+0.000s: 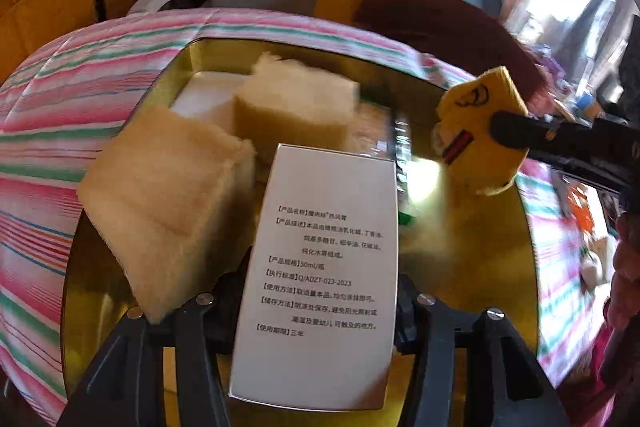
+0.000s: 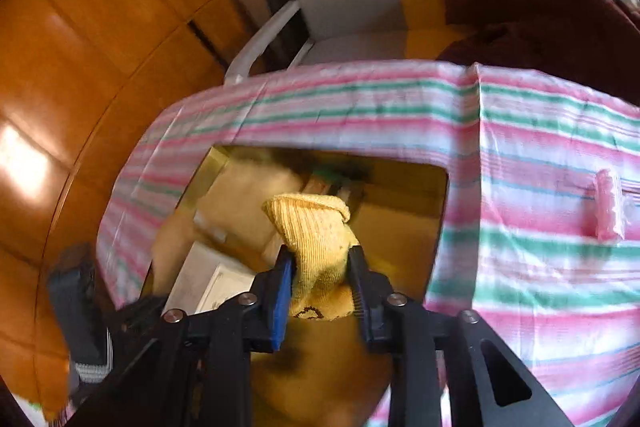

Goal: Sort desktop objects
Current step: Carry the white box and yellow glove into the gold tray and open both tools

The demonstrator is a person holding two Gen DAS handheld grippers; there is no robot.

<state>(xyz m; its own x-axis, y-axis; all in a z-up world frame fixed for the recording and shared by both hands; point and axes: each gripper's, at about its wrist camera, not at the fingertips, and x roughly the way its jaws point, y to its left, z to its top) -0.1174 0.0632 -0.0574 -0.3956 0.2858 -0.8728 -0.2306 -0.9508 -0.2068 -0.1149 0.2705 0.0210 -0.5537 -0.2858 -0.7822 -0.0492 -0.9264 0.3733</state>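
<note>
Over the gold tin [image 1: 516,251], left gripper [image 1: 312,311] clamped on the white box [image 1: 320,267], right gripper [image 2: 320,283] pinching the yellow sock [image 2: 316,239]; risk of either landing on the sponges [image 1: 172,203] and tumbling out.

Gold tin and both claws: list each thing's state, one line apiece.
Gold metal tin: open, holding two tan sponge blocks.
White printed carton: gripped by left claw, over tin.
Yellow knitted sock: pinched by right claw, over tin.
</note>
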